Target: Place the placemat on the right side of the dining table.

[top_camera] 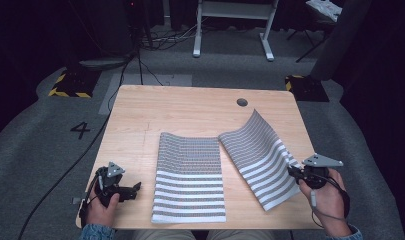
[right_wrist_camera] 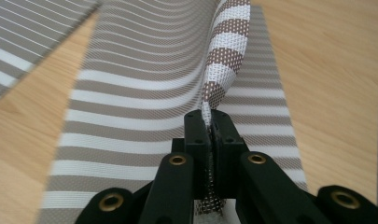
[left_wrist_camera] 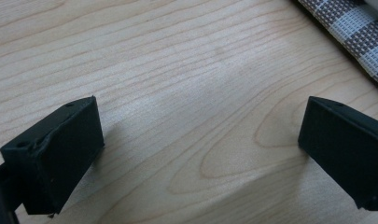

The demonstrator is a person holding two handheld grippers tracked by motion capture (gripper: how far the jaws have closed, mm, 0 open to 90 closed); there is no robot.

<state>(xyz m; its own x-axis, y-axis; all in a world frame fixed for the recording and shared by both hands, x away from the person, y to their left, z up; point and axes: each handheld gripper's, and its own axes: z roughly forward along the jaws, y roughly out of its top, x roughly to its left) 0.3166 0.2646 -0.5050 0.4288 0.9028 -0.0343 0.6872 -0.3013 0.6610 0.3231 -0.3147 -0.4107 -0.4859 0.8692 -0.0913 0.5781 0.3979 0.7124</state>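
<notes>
Striped mat [top_camera: 262, 160] edge hidden between clamped jaws

Two striped mats on table [top_camera: 140, 107]: flat mat [top_camera: 190, 177] centre, curled mat [top_camera: 257, 155] just right of it. Left gripper [top_camera: 135, 189] left of flat mat; right gripper [top_camera: 293, 171] at curled mat's right edge.

In the right gripper view the lifted striped mat [right_wrist_camera: 177, 88] has its pinched edge hidden between the shut jaws, and its near end runs off the bottom edge. The flat striped mat [right_wrist_camera: 23, 32] is cut by the left and top edges. In the left gripper view a mat corner [left_wrist_camera: 354, 28] is cropped at the right edge; both jaws are cut off at the bottom
</notes>
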